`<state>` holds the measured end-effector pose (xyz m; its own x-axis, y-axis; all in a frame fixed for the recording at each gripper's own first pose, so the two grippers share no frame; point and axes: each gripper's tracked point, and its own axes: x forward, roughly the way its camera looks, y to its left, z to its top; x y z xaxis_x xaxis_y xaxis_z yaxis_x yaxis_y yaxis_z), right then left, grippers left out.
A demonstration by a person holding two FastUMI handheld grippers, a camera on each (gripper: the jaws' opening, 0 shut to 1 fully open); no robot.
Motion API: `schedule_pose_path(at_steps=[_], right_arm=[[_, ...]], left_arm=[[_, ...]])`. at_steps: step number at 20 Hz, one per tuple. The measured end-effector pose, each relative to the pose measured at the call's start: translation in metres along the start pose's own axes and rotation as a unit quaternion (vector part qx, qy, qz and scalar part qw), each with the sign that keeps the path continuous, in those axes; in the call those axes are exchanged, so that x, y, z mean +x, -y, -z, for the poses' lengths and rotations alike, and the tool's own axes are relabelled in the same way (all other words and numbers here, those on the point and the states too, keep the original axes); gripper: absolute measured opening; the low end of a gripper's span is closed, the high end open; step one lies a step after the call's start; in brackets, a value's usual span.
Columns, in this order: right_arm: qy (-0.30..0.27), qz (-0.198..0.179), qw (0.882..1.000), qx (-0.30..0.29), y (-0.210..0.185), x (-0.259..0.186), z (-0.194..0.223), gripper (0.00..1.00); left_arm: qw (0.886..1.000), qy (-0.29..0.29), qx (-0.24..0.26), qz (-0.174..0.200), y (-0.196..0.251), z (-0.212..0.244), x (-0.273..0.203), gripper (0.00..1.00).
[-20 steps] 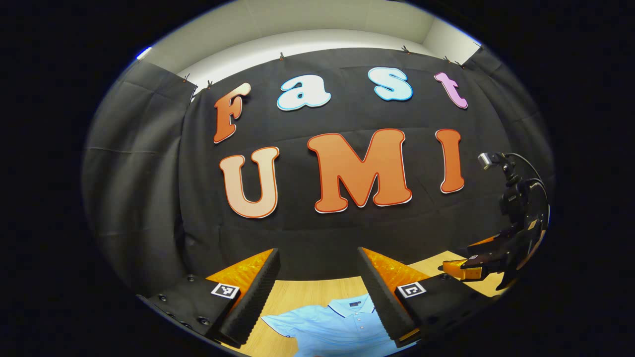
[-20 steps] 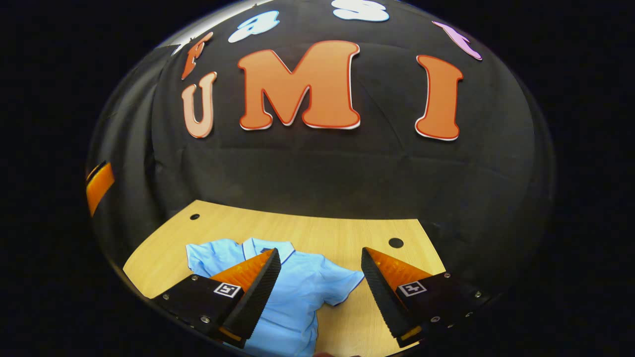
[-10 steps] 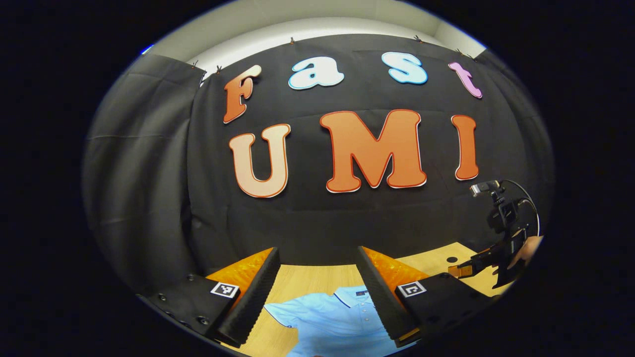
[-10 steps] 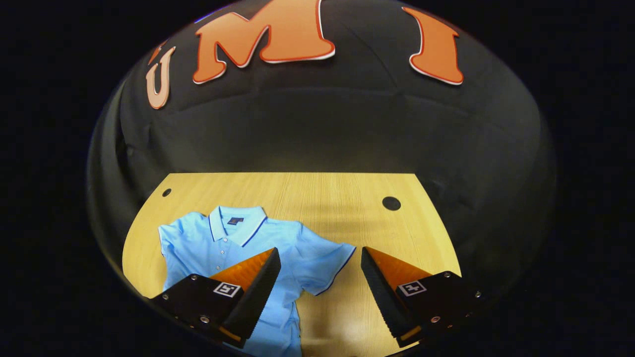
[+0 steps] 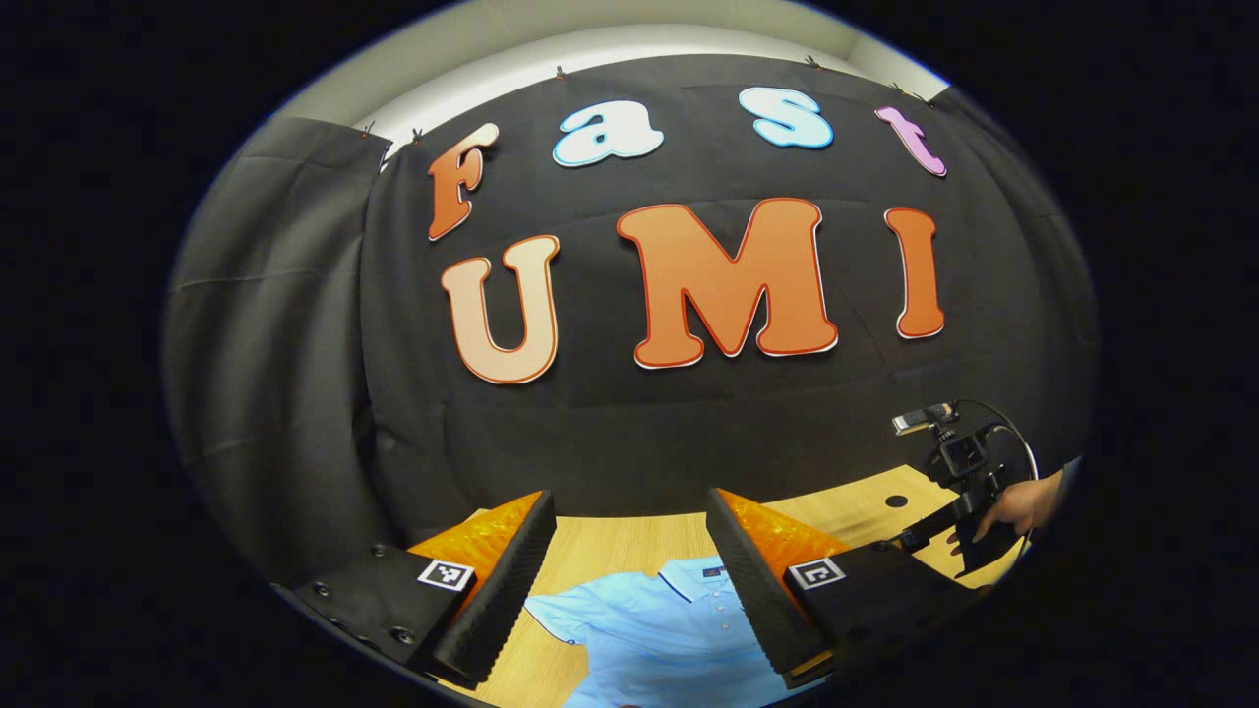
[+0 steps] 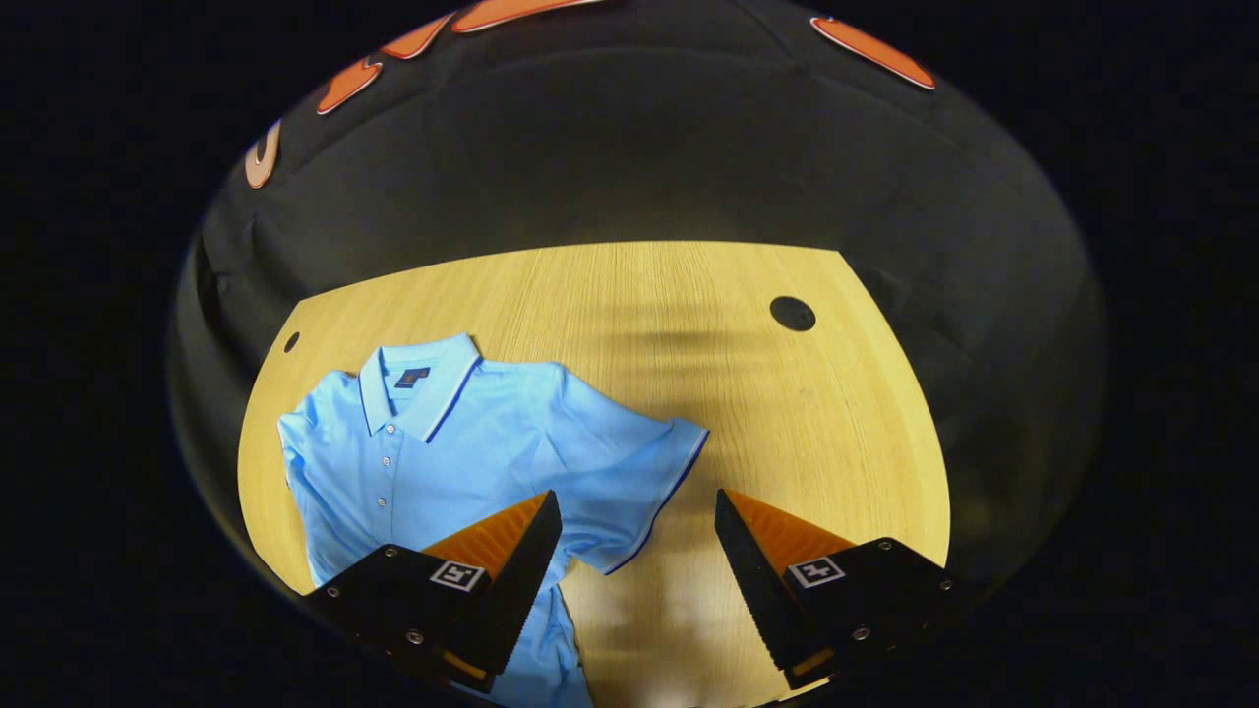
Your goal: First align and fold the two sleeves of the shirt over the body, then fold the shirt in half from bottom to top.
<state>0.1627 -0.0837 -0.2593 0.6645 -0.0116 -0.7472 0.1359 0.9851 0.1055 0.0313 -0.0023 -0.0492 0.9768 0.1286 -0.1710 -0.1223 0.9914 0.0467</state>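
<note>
Your right claw [image 6: 637, 541] is wide, holding nothing, and over the last second it has tipped down toward the table [image 6: 787, 423], so far more of the wood and the shirt [image 6: 462, 442] now lies ahead of it. One sleeve [image 6: 639, 472] spreads out flat just beyond the gap between your fingers, its dark-trimmed cuff nearest. That reads as an approach for the first sleeve fold; no cloth is gripped yet. Your left claw [image 5: 629, 570] is also wide and empty, held higher and more level; it has barely shifted. Between its fingers you see the collar [image 5: 693, 580] and button placket. Far to its right, your other hand [image 5: 1023, 506] has sunk lower toward the table. Nothing is folded yet, so both sleeves and the bottom-to-top fold remain.
</note>
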Motion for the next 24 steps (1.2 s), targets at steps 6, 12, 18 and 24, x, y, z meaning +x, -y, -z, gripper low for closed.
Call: schedule_pose_path(at_steps=[6, 12, 18, 24], right_arm=[[-0.044, 0.020, 0.999, 0.018, 0.019, 0.041, 0.013, 0.86], [-0.068, 0.034, 0.997, 0.021, 0.022, 0.063, 0.022, 0.71], [-0.069, 0.037, 0.996, 0.032, 0.018, 0.070, 0.015, 0.44], [-0.062, -0.032, 0.994, 0.080, -0.004, 0.057, 0.004, 0.08]], left_arm=[[1.000, -0.014, 0.001, 0.005, 0.004, 0.006, 0.002, 1.00], [1.000, -0.013, 0.011, 0.010, 0.010, 0.004, 0.004, 1.00], [1.000, -0.015, 0.011, 0.004, 0.005, 0.004, 0.001, 1.00], [1.000, -0.011, 0.011, -0.001, -0.001, 0.000, -0.006, 1.00]])
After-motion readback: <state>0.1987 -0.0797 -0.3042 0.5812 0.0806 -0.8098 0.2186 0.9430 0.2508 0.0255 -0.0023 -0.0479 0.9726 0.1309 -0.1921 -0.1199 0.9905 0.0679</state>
